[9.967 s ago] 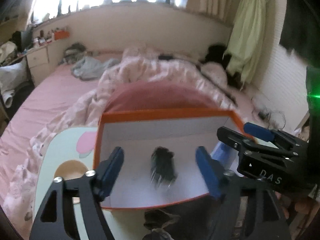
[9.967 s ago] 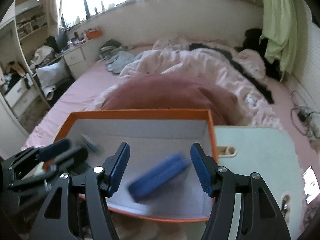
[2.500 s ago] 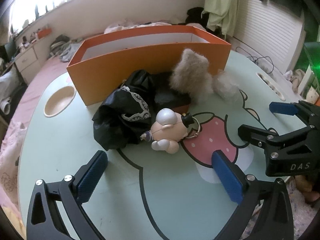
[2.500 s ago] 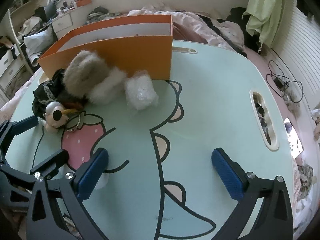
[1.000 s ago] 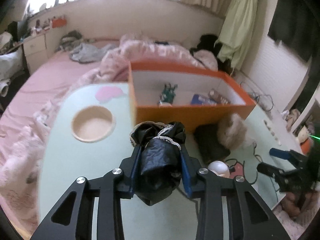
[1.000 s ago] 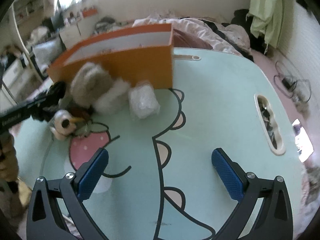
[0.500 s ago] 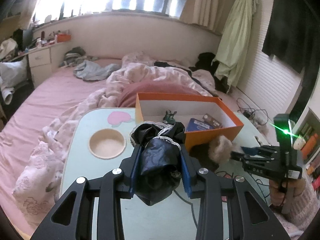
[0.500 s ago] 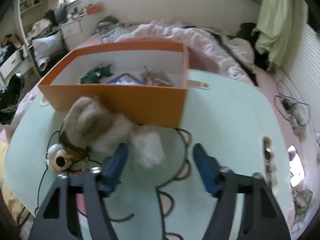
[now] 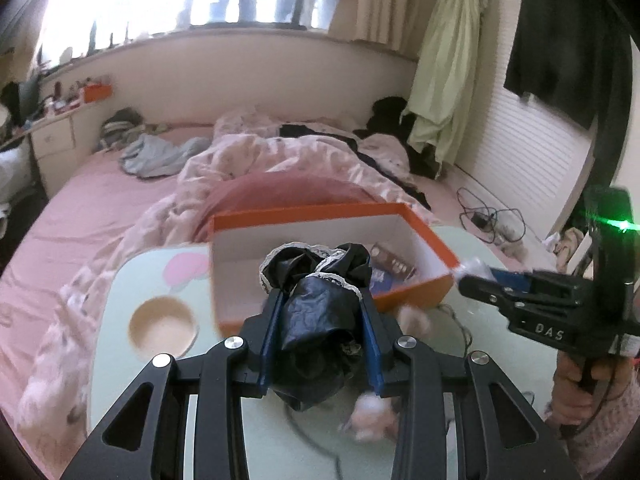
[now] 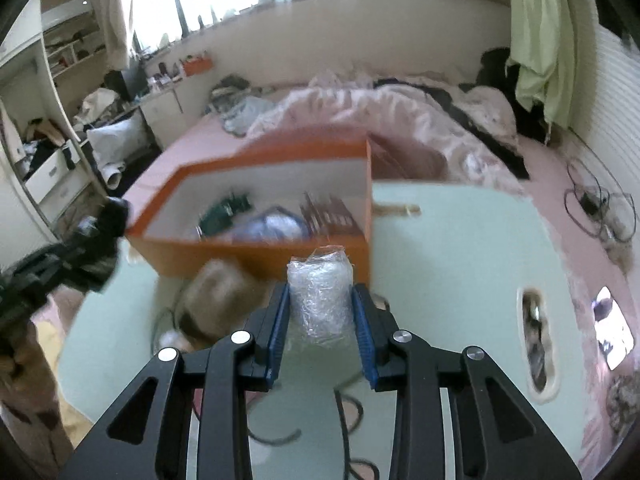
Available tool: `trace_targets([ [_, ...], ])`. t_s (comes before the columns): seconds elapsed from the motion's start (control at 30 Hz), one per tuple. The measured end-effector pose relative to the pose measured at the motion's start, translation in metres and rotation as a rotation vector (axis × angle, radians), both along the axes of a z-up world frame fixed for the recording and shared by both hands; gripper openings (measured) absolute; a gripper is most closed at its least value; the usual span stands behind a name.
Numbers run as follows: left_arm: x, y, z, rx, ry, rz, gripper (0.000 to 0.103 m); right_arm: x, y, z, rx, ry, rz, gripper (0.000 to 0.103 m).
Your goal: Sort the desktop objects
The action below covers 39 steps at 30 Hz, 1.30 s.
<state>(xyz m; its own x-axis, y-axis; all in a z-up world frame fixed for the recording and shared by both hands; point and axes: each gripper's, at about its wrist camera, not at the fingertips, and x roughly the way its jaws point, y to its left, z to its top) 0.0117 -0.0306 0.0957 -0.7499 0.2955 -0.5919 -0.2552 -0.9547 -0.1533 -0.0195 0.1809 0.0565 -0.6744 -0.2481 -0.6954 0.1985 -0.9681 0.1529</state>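
Note:
My left gripper (image 9: 320, 300) is shut on a crumpled black cloth with lace trim (image 9: 316, 276), held above the mint table in front of the orange box (image 9: 412, 292). In the right wrist view my right gripper (image 10: 320, 296) has a wad of clear plastic wrap (image 10: 320, 276) between its blue pads. Its jaws are closing and the pads press on the wad's sides. The wad hangs just before the box's front wall (image 10: 260, 256). Inside the box lie a green item (image 10: 226, 212), a blue pouch (image 10: 272, 224) and a brown item (image 10: 332, 212).
A grey furry toy (image 10: 216, 300) and a small pale doll (image 9: 372, 424) lie blurred on the table (image 10: 460, 260) near the box. The table has a round cup recess (image 9: 162, 328) and a slot (image 10: 536, 344). Behind it lies a pink bed (image 9: 100, 200).
The right gripper went from wide open over the table to closed around the plastic wad and lifted it. The left gripper rose with the black cloth toward the box.

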Motion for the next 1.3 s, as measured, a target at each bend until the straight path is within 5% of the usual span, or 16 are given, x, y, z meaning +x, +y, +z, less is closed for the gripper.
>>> trace_targets([
  [0.27, -0.074, 0.009, -0.012, -0.033, -0.057, 0.094, 0.035, -0.060, -0.026, 0.022, 0.016, 0.075, 0.000, 0.033],
  [0.4, -0.086, 0.002, -0.020, -0.011, -0.073, 0.128, 0.072, -0.088, -0.025, 0.008, -0.025, 0.023, -0.014, 0.039],
  [0.5, -0.076, -0.004, -0.018, 0.037, -0.068, 0.119, 0.084, -0.098, -0.015, 0.001, -0.074, -0.029, -0.075, 0.065],
  [0.57, -0.066, -0.005, -0.015, 0.023, -0.038, 0.132, 0.094, -0.092, -0.007, 0.003, -0.131, -0.010, -0.087, 0.069],
  [0.8, -0.024, -0.007, -0.013, -0.025, -0.037, 0.102, 0.096, -0.052, -0.004, 0.011, -0.075, 0.040, -0.077, 0.071],
  [1.07, 0.042, 0.004, -0.052, -0.077, -0.119, -0.019, 0.097, 0.018, -0.010, -0.021, 0.117, -0.040, -0.026, 0.071],
  [1.3, 0.065, 0.021, -0.080, -0.097, -0.134, -0.007, 0.097, 0.037, -0.011, -0.047, 0.155, -0.112, -0.006, 0.071],
])
